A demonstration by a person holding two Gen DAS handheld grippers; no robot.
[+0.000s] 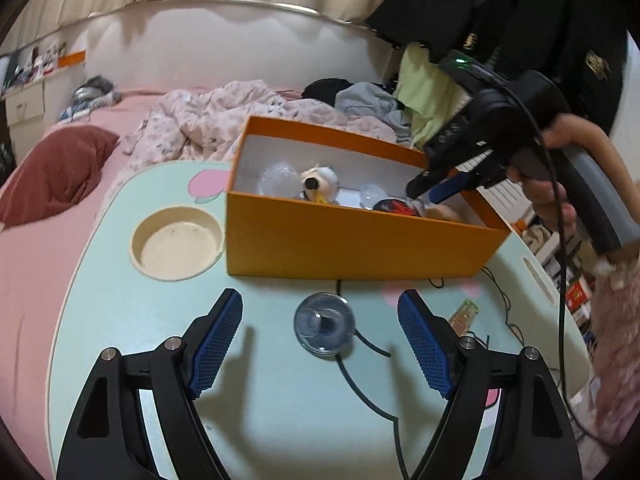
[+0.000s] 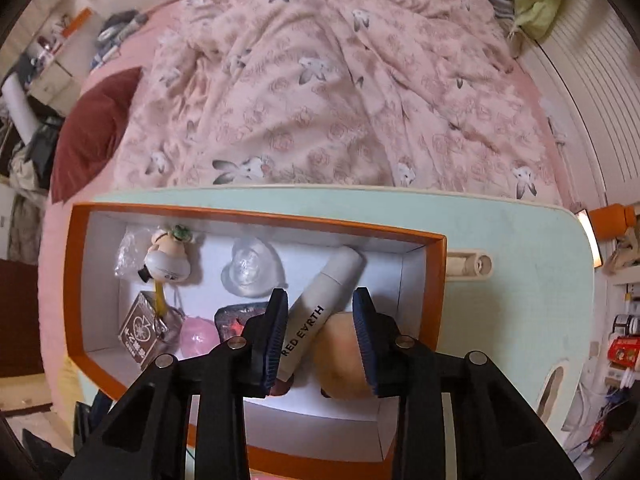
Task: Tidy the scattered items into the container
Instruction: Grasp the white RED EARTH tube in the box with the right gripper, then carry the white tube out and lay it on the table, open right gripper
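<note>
The orange box (image 1: 352, 240) stands on the pale green lap table (image 1: 120, 312). My left gripper (image 1: 320, 296) is open just above the table, and a clear round dome (image 1: 324, 326) sits between its blue pads, untouched. A hand holds my right gripper (image 1: 436, 192), which points down into the box. In the right wrist view my right gripper (image 2: 320, 295) hovers over the orange box (image 2: 76, 280), jaws narrowly apart and gripping nothing. Below it lie a white tube (image 2: 332, 284) and a peach-coloured item (image 2: 340, 356). A white plush toy (image 2: 166, 266), a clear heart (image 2: 250, 270) and a pink ball (image 2: 198, 334) also lie inside.
A round cup recess (image 1: 178, 240) sits left of the box. A small clear green packet (image 1: 464, 312) and a black cable (image 1: 500, 300) lie on the table's right side. The table rests on a bed with a pink quilt (image 2: 340, 92) and a dark red pillow (image 1: 60, 172).
</note>
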